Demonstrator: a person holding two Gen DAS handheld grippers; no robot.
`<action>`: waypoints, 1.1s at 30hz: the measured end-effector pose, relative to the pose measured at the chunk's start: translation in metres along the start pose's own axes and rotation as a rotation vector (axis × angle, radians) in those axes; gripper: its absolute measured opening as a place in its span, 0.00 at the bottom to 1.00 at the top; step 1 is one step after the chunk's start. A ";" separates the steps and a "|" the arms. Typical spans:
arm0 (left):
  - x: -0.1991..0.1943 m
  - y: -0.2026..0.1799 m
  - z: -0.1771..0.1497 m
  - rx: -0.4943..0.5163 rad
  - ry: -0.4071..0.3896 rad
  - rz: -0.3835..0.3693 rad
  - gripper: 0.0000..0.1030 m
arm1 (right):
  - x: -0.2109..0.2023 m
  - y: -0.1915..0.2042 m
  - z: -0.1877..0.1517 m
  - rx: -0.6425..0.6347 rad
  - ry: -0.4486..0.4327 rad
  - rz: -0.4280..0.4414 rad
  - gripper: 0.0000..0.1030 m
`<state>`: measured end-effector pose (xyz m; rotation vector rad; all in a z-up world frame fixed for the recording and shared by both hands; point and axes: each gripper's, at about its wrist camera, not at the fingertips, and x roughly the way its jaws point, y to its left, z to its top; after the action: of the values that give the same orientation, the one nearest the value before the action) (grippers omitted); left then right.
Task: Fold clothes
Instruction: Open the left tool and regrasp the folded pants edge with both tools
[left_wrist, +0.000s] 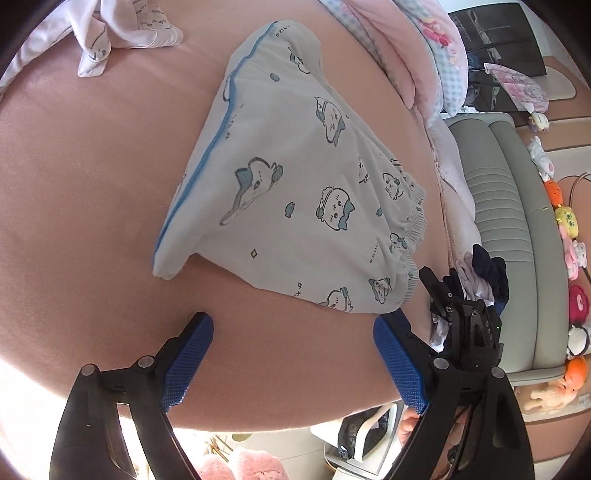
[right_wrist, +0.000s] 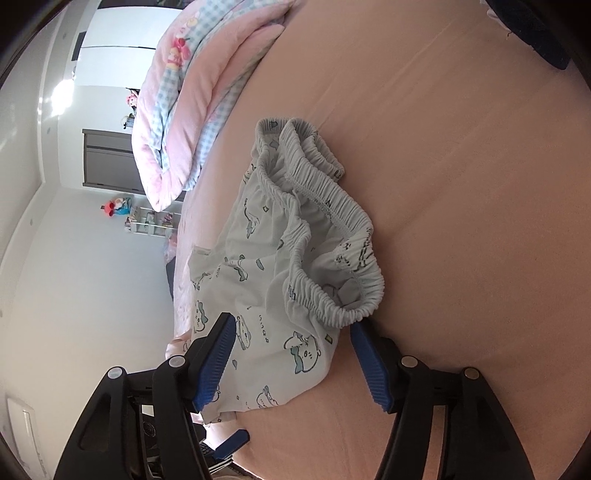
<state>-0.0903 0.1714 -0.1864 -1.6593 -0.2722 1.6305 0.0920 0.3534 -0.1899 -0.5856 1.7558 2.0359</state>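
Cartoon-print shorts (left_wrist: 295, 192) lie crumpled on pink bed (left_wrist: 92, 184); left hand-held gripper (left_wrist: 293, 325) and right hand-held gripper (right_wrist: 291, 326) both gape, empty

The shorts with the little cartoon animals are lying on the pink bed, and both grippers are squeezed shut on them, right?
Not quite. The shorts do lie on the pink bed, but neither gripper is shut. In the left wrist view the left gripper is open over bare sheet. In the right wrist view the right gripper is open too, its fingers spread on either side of the waistband.
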 end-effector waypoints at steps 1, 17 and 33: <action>0.002 -0.002 -0.001 -0.006 -0.013 -0.001 0.86 | 0.000 0.000 0.001 0.006 -0.002 0.003 0.63; 0.024 -0.015 0.001 -0.040 -0.318 0.014 1.00 | -0.003 -0.006 0.003 0.055 -0.034 0.061 0.64; 0.028 -0.007 0.024 -0.068 -0.334 -0.007 1.00 | 0.010 -0.004 0.004 0.079 -0.020 0.077 0.63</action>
<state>-0.1056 0.2027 -0.2001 -1.4256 -0.5034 1.9089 0.0852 0.3584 -0.1985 -0.4791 1.8645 2.0057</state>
